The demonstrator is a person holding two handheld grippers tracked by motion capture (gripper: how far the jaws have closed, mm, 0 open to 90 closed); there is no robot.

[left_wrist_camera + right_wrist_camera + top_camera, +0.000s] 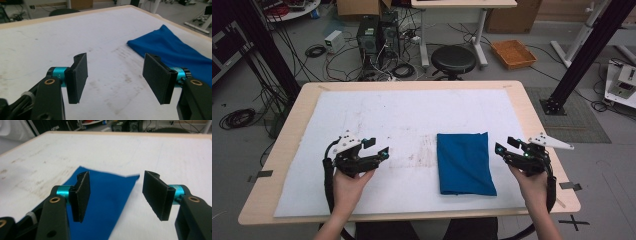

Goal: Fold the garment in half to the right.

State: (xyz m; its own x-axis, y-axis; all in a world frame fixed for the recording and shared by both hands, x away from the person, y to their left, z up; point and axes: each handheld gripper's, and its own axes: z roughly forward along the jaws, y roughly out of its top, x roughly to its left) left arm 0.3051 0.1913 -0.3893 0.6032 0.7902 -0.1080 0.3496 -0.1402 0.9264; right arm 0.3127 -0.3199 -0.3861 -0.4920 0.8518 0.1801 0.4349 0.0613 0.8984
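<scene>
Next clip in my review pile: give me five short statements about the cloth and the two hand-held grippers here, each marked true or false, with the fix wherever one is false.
1. The blue cloth lies folded flat on the white mat. True.
2. The right hand-held gripper is clamped on the cloth. False: its jaws stand open with nothing between them, off the cloth's right edge.
3. The left hand-held gripper is open and empty. True.
4. The cloth hangs over the table's near edge. False: it lies wholly on the mat.
5. The cloth lies between the two hand-held grippers in the high view. True.
</scene>
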